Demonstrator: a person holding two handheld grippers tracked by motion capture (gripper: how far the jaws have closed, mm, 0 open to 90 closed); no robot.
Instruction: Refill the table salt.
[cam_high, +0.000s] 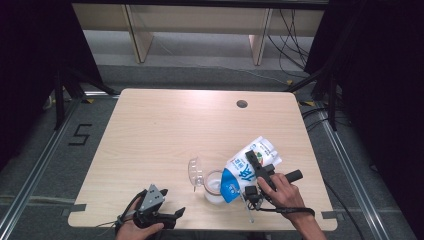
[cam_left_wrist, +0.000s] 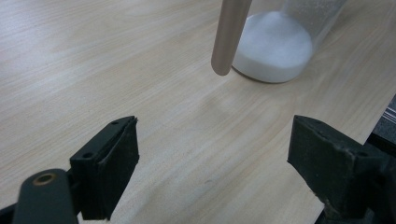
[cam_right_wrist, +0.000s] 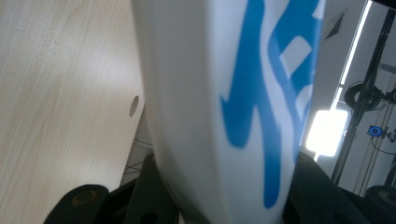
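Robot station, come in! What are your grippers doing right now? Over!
Right gripper shut on bag, tipped over cup. Left gripper open, holding nothing, low over table. Clear lid lies beside cup.

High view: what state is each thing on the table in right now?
Blue-and-white bag: clamped in the right tongs, tipped mouth-down over the cup.
Clear cup: upright, white powder in the bottom.
Clear lid: off, beside the cup.
Left tongs: open, empty.
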